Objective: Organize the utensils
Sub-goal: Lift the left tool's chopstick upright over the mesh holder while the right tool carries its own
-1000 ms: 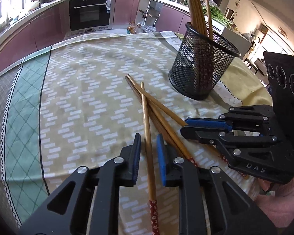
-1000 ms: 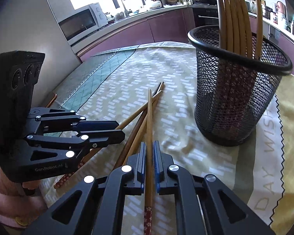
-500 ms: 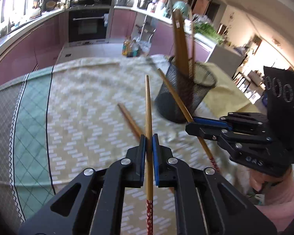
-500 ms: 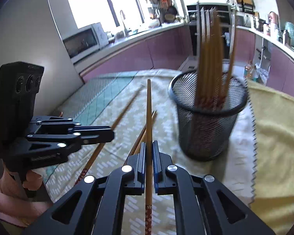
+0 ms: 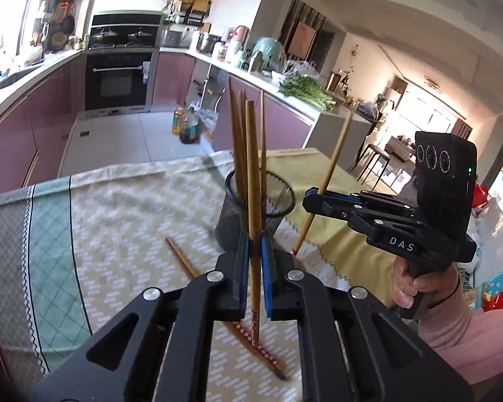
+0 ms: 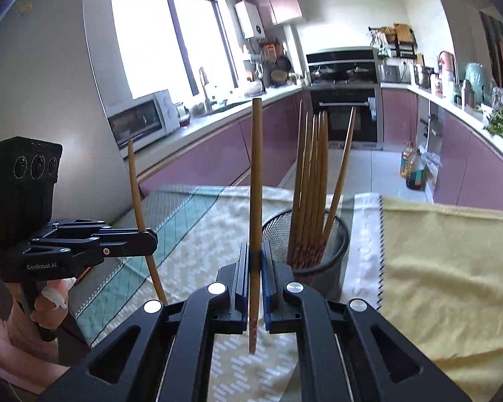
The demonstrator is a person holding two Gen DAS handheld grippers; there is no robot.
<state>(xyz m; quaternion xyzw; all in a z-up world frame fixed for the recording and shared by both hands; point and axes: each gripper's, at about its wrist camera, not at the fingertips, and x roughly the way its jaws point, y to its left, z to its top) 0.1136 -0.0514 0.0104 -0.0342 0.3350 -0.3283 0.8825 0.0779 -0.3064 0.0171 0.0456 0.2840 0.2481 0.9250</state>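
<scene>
left gripper [image 5: 255, 251] pinching chopstick [image 5: 251, 167], apparently upright, near holder [image 5: 278, 197]

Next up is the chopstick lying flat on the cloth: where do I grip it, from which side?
Grip the chopstick on its shaft above the patterned end, coming straight down with the jaws across it. It lies flat and diagonal on the cloth, so probably only a top approach fits, and sticks in the mesh holder stand patterned end down.
</scene>
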